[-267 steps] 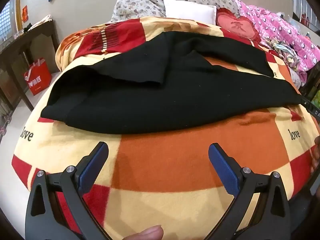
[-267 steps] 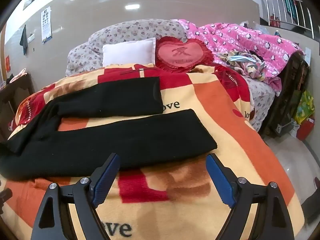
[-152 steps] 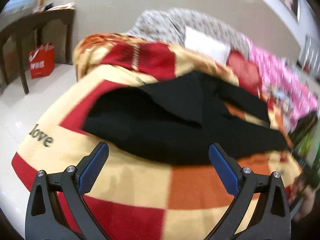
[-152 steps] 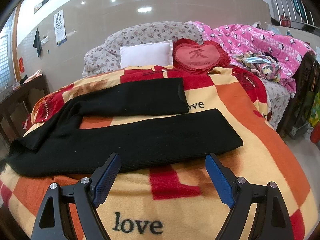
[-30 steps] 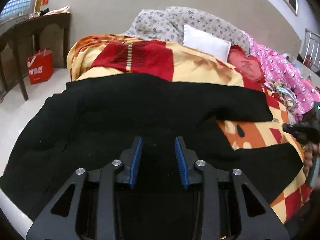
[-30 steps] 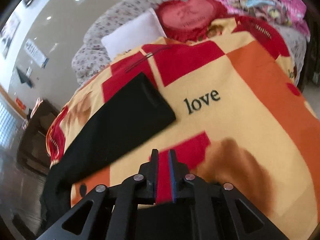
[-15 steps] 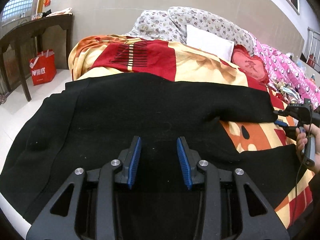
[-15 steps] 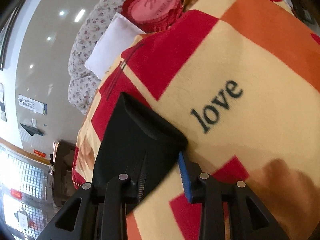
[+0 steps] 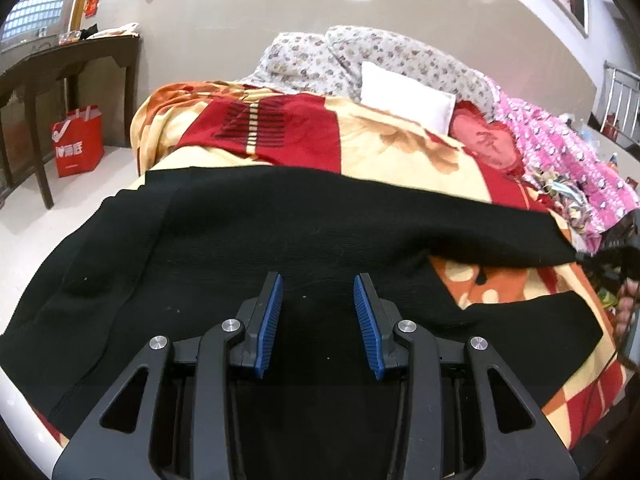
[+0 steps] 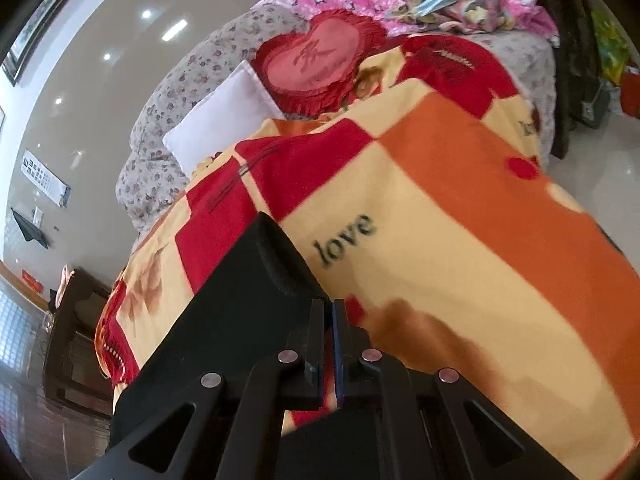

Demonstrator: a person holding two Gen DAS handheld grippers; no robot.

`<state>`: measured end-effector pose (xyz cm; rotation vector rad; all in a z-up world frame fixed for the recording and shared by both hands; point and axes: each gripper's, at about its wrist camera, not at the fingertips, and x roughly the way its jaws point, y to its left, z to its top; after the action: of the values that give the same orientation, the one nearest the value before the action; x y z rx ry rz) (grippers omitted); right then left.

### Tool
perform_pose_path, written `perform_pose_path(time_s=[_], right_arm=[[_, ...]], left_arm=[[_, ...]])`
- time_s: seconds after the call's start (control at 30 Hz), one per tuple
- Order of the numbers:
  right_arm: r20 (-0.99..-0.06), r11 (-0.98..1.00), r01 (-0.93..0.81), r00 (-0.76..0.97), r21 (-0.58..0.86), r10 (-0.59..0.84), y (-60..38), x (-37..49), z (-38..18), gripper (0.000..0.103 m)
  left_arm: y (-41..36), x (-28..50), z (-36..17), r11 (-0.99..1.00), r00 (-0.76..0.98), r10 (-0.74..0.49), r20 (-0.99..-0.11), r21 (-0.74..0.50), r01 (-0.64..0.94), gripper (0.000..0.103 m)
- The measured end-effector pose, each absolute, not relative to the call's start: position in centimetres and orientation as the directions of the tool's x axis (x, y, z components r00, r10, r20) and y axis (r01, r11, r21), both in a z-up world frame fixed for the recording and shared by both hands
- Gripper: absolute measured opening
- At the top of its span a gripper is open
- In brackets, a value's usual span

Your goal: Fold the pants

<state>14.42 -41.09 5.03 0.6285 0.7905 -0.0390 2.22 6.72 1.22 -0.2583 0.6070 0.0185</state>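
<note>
Black pants (image 9: 248, 240) lie spread across a checked blanket (image 9: 400, 148) on the bed. In the left wrist view my left gripper (image 9: 318, 296) is over the crotch area, its blue-padded jaws partly apart with nothing pinched between them. The far leg runs right to its cuff, where my right gripper (image 9: 612, 256) holds it. In the right wrist view my right gripper (image 10: 328, 308) is shut on the corner of the far leg's cuff (image 10: 280, 264), lifted slightly off the blanket. The near leg (image 9: 540, 320) lies flat below it.
A white pillow (image 9: 408, 100), a red heart cushion (image 10: 312, 60) and a pink quilt (image 9: 560, 152) lie at the bed's head. A dark wooden table (image 9: 60, 64) and a red bag (image 9: 76, 140) stand on the floor at left.
My right gripper has closed on the far leg's cuff and raised it. My left gripper has opened slightly and stayed over the pants' middle.
</note>
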Motion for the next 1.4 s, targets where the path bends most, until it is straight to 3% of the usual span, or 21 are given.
perform_pose_path(time_s=[0.1,0.17,0.27,0.37,0.47,0.6,0.7,0.8,0.83,0.9,0.93,0.97,1.07,1.2,1.3,1.4], right_arm=[[-0.696,0.833,0.267,0.695,0.485,0.182,-41.7,13.4,3.6,0.002],[-0.724,0.864,0.328,0.688,0.383,0.060,-42.5,13.5,2.8,0.002],[-0.725,0.860,0.378,0.689,0.342,-0.015,-43.7,13.0,2.9,0.002],[-0.670,0.930,0.230,0.742,0.288,0.024,-40.6,12.9,4.8,0.002],[-0.682,0.981,0.054,0.726,0.187,0.090,-36.2,14.0,5.0,0.002],[-0.774,0.995,0.048,0.632,0.091,0.041,-34.4,16.3,2.0,0.002],[-0.768,0.996,0.054,0.641,0.070,0.019,-34.4,16.1,1.4,0.003],[-0.759,0.996,0.057,0.651,0.065,0.012,-34.4,15.9,1.2,0.007],[-0.755,0.997,0.052,0.656,0.062,0.013,-34.2,15.9,1.2,0.013],[-0.752,0.996,0.006,0.656,0.087,0.062,-33.6,16.3,1.4,0.038],[-0.747,0.991,-0.048,0.653,0.126,0.127,-33.3,16.3,1.4,0.061],[-0.742,0.982,-0.097,0.644,0.163,0.186,-33.0,16.5,1.4,0.076],[-0.755,0.985,-0.122,0.633,0.125,0.174,-32.1,16.5,1.2,0.077],[-0.776,0.992,-0.122,0.627,-0.011,0.069,-30.1,16.5,0.9,0.077],[-0.773,0.992,-0.122,0.626,0.031,0.101,-30.7,16.5,0.9,0.078],[-0.775,0.992,-0.121,0.625,0.019,0.091,-30.4,16.5,0.9,0.078]], left_arm=[[6.7,2.4,1.2,0.969,0.818,-0.061,-0.572,-0.232,-0.090,0.036],[6.7,2.5,1.1,0.968,0.813,-0.064,-0.579,-0.234,-0.090,0.036],[6.5,2.3,1.1,0.970,0.812,-0.060,-0.580,-0.227,-0.091,0.036],[6.4,2.5,0.9,0.970,0.807,-0.054,-0.588,-0.224,-0.098,0.036],[6.0,2.7,0.8,0.970,0.802,-0.047,-0.596,-0.218,-0.105,0.037],[6.1,2.9,0.6,0.967,0.796,-0.076,-0.601,-0.239,-0.088,0.047],[6.4,3.1,0.3,0.963,0.786,-0.088,-0.612,-0.255,-0.091,0.047],[6.7,3.5,-0.1,0.951,0.775,-0.128,-0.619,-0.299,-0.081,0.059],[6.9,3.6,-0.2,0.943,0.773,-0.152,-0.616,-0.324,-0.073,0.063],[7.3,3.4,-0.3,0.921,0.782,-0.208,-0.588,-0.386,-0.045,0.072],[7.7,3.4,-0.4,0.907,0.781,-0.241,-0.576,-0.420,-0.030,0.074],[8.2,3.3,-0.5,0.888,0.782,-0.274,-0.560,-0.459,-0.017,0.075],[8.8,3.3,-0.6,0.857,0.778,-0.326,-0.538,-0.515,0.004,0.079],[8.2,3.4,-0.1,0.882,0.754,-0.316,-0.575,-0.472,0.010,0.079],[8.6,3.4,1.1,0.896,0.719,-0.319,-0.617,-0.445,0.016,0.079],[10.2,2.6,3.8,0.918,0.760,-0.280,-0.586,-0.395,0.034,0.079]])
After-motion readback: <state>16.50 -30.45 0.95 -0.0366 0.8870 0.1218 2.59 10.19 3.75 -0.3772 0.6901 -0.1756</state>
